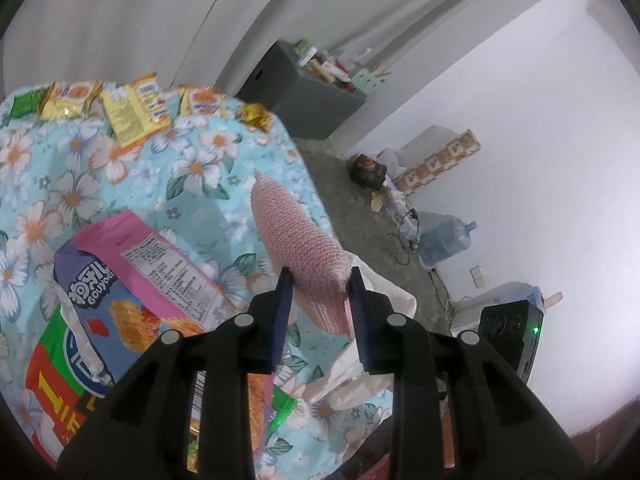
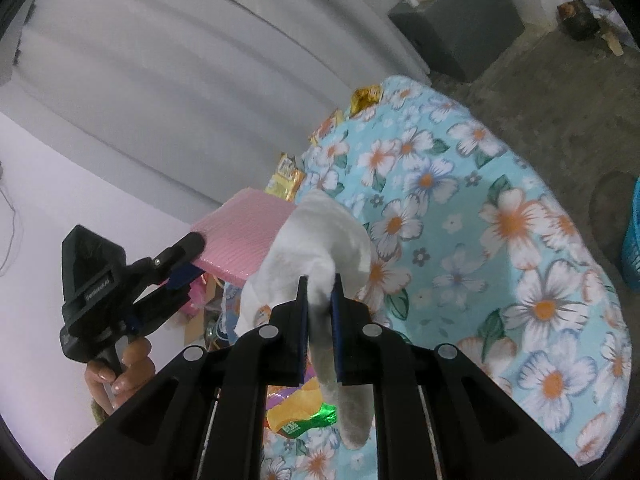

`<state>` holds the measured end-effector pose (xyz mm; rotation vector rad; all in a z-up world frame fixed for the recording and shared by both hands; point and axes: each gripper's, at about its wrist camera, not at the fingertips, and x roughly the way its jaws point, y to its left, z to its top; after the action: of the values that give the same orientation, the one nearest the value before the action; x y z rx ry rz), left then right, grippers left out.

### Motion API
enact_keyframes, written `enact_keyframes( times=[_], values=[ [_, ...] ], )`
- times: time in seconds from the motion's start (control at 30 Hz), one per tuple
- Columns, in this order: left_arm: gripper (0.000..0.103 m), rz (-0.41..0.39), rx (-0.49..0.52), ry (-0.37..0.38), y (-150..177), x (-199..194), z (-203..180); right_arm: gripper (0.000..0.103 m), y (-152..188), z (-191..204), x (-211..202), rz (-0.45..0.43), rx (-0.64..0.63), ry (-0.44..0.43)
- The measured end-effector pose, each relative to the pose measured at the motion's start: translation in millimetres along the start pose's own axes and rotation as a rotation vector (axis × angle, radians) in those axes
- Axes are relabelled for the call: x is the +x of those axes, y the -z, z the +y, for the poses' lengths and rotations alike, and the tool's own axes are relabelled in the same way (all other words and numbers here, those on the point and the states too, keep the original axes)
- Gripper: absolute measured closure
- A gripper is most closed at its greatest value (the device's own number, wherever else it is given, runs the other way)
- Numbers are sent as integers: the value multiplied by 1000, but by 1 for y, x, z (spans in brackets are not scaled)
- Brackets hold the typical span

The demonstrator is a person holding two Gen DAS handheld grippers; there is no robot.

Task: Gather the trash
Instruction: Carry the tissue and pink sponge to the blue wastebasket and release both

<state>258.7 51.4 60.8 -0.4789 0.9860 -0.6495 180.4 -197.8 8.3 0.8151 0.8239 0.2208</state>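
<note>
A: Left tool [image 1: 318, 280] first. State?

B: Jaws partly closed, pads pressing a pink honeycomb-textured sheet [image 1: 298, 236]. The sheet sticks out forward and up from the tips, long axis along the tool's pointing line, lifted clear of the floral cloth [image 1: 120, 168] on the bench. The hand [image 2: 120, 368] under it shows in the right wrist view.

A: Landmark?

B: The floral cloth. Left tool and pink sheet hang over its near right edge. On the cloth, left of that tool: a big pink-and-blue snack bag [image 1: 132, 280] lying flat, a red-green wrapper [image 1: 52, 392] at the near corner. Yellow packets [image 1: 132, 112] line the cloth's far edge, well apart from both tools.

A: Right tool?

B: Right tool [image 2: 320, 288] is nearly shut, clamped on a white tissue wad [image 2: 320, 232]. The wad bulges ahead of the tips and a tail hangs down behind the pads. It sits above the cloth's near edge, just beside the pink sheet, which lies to its left.

A: Deciding relation?

B: Both tools loaded, so neither is free. I'd say the bin matters next, and I can't pick one out. A blue basket [image 2: 632, 240] sits on the floor beyond the cloth's right side, nearer the right tool; whether it's the bin, can't tell.
</note>
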Motion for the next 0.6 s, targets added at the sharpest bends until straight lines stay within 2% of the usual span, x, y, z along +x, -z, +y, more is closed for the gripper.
enact_keyframes(
  times=[0.4,0.6],
  values=[
    [78,-95,54,52,18,-41,-22,93,13,3,-53,-84,3,22],
    [78,-206,58,76,41,-93,-19,93,18,22,-77,-126,-37,70]
  ],
)
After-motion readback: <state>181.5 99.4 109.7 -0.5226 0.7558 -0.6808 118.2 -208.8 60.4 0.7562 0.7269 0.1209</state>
